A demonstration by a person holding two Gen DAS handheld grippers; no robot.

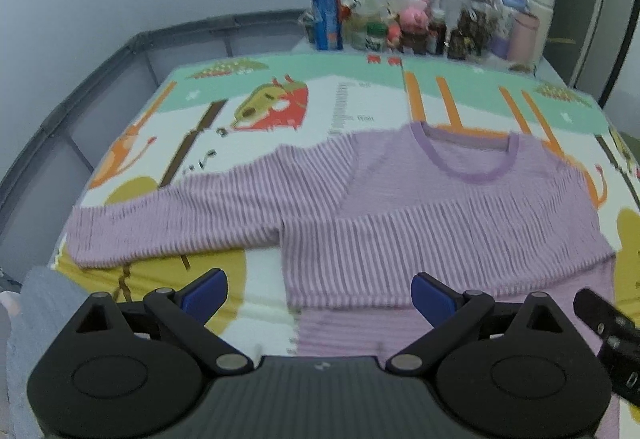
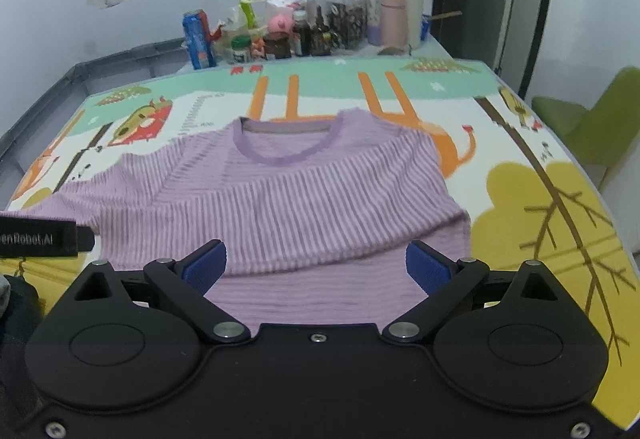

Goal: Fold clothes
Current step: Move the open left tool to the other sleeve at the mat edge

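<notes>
— Both claws sit nearest, left claw and right claw, jaws spread wide, gripping nothing.

— And the sweater?

— Flat on the play mat over the tabletop, collar far, hem near. One sleeve stretches out left; the right side looks already folded in.

— How will it handle?

— Likely soft, light, limp knit; it should drape and sag. I'd pinch the sleeve cuff or a hem corner.
</notes>
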